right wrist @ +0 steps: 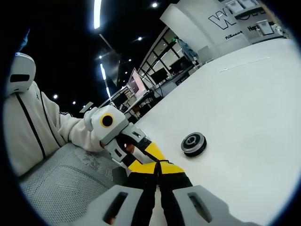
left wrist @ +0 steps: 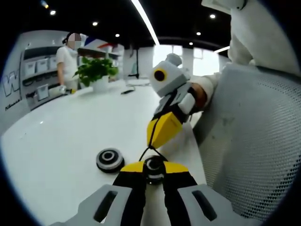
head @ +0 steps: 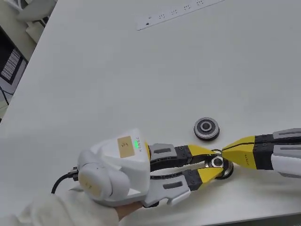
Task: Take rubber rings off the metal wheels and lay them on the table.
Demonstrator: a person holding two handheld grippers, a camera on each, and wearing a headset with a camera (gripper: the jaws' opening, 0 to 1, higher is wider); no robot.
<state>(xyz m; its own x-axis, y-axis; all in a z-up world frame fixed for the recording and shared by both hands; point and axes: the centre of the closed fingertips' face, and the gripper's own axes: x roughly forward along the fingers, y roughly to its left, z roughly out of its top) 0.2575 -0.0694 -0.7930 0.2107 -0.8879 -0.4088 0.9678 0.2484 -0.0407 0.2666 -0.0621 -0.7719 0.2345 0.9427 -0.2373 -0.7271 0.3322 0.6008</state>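
Lower left of the head view: a white sleeve (head: 42,214) behind the left claw (head: 217,162), reaching rightward over the white desk (head: 94,70). Clenched on a metal wheel (head: 217,163), one yellow jaw on each side, with the wheel resting on the desk near the front edge. In the left gripper view, seated squarely between the jaw tips. Directly right of it, and touching: the right claw (head: 226,149), coming in from the right edge, jaws pressed together into a point and pinching a thin black rubber ring (left wrist: 146,153), stretched as a strand from that tip down to the wheel. Just beyond the clamped wheel, apart from both claws: a second wheel (head: 206,128), lying flat on the desk, black ring on its rim. Far edge of the desk: a printed paper strip (head: 174,12).
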